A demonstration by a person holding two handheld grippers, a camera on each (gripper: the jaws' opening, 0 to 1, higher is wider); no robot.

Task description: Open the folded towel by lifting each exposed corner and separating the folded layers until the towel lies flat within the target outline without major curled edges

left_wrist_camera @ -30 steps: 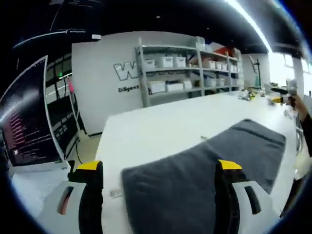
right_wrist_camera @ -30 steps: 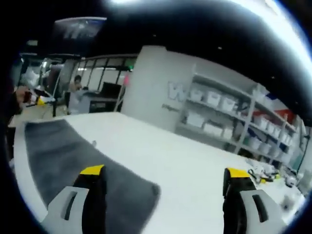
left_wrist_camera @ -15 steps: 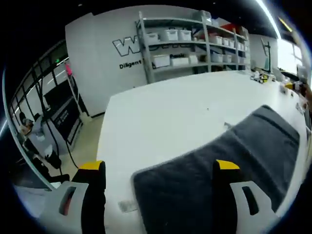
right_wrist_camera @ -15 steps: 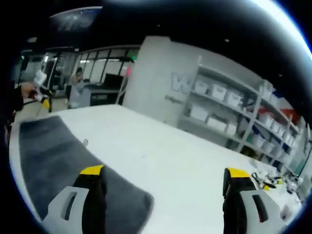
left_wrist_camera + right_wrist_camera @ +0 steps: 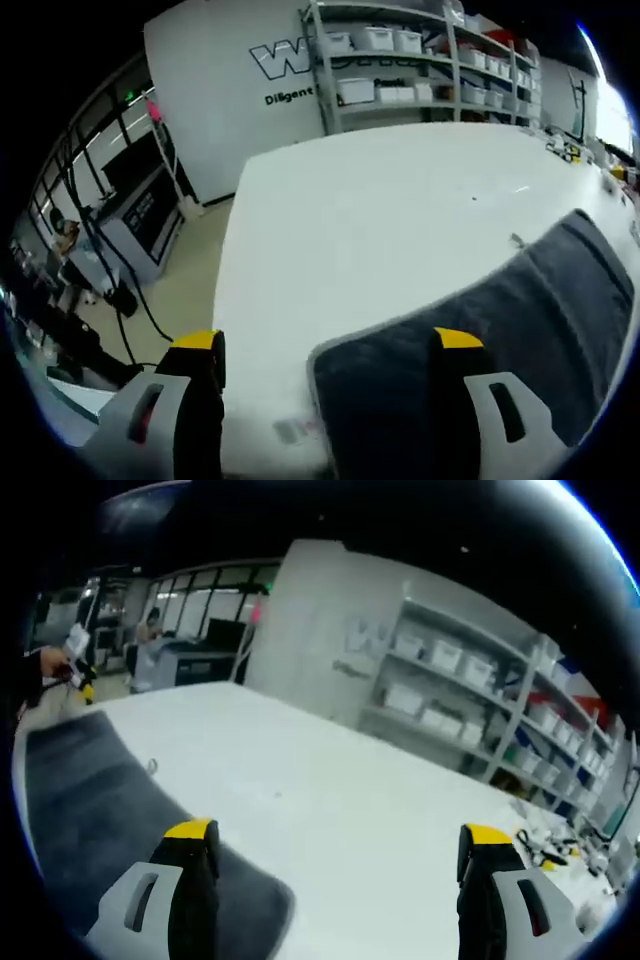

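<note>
Both sets of tongs hang above the white desk (image 5: 360, 220), jaws spread wide apart, nothing between them. Look at the left tongs (image 5: 325, 350): the dark grey towel (image 5: 480, 340) lies flat on the desk just beyond and under the right-hand jaw, its rounded near corner sitting between the two jaws. The right tongs (image 5: 335, 840) have the same towel (image 5: 90, 800) off to their left, a corner tucked just past the left-hand jaw. No target outline can be made out on the desk.

The step in hand looks like the approach to a corner. To do it well, I'd say each pair should come down low at its own corner, slide one jaw under the top layer alone, pinch near the edge, then lift and peel outward slowly so the lower layer doesn't drag along.
</note>
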